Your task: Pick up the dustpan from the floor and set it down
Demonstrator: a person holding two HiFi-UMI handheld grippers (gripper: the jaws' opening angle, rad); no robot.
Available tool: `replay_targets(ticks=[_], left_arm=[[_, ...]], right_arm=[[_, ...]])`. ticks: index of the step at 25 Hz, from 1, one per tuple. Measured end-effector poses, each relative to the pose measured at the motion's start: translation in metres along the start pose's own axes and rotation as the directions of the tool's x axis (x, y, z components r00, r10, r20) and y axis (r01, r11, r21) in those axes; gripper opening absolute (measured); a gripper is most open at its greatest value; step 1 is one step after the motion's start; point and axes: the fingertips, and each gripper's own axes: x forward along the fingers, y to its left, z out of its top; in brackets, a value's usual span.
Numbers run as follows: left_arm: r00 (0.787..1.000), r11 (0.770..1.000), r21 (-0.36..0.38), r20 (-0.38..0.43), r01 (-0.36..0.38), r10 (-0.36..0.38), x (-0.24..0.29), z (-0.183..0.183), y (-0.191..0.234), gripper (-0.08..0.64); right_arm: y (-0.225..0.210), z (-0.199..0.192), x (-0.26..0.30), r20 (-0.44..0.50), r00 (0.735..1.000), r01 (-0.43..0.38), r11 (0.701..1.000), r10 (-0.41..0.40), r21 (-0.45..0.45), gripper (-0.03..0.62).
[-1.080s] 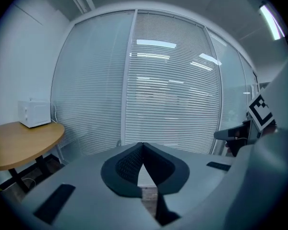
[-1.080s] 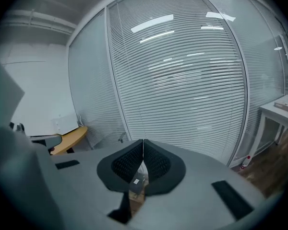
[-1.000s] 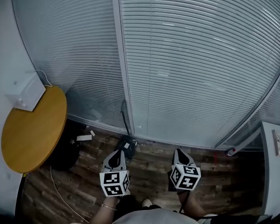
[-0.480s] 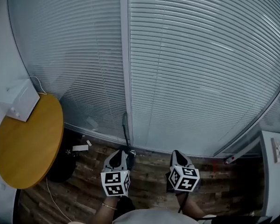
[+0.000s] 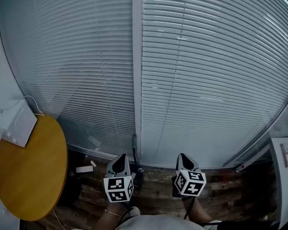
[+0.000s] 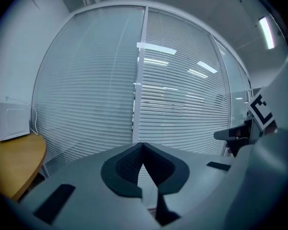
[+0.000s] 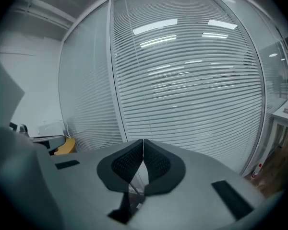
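Head view puts what we take for the dustpan (image 5: 137, 177) low in the frame, just left of centre: a dark body on the wooden floor (image 5: 158, 189), its thin handle (image 5: 134, 143) rising against the foot of the post (image 5: 137, 71) between the blinded panes, presumably leant there to stay upright. Our left gripper (image 5: 120, 158) hangs just left of it and partly covers it. Our right gripper (image 5: 183, 157) is further off to its right. Both have their jaws pressed together on nothing, so we judge the pickup not yet begun. The glass wall (image 5: 211, 80) closes the far side and the round yellow table (image 5: 29, 176) crowds the lower left, so the bare floor right of the post looks the freer way in.
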Motion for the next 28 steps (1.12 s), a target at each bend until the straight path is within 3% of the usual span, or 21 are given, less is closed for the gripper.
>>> replay_targets(ticks=[7,15,21,28], left_arm=[[0.999,0.999,-0.014,-0.022,-0.029,0.029,0.024,-0.005,0.041,0.017],[0.996,0.999,-0.010,-0.080,-0.040,0.039,0.032,-0.021,0.031,0.017],[0.994,0.997,0.020,-0.072,-0.077,0.078,0.041,-0.036,0.036,0.017],[0.988,0.996,-0.001,-0.130,-0.087,0.087,0.058,-0.086,0.047,0.017]], right_arm=[[0.011,-0.001,0.031,-0.022,1.000,0.013,0.999,-0.014,-0.031,0.032],[0.010,-0.012,0.049,-0.093,0.995,-0.035,0.997,0.028,-0.071,0.032],[0.016,-0.014,0.072,-0.096,0.993,-0.085,0.989,0.074,-0.123,0.032],[0.012,-0.061,0.101,-0.150,0.986,-0.092,0.990,0.076,-0.105,0.032]])
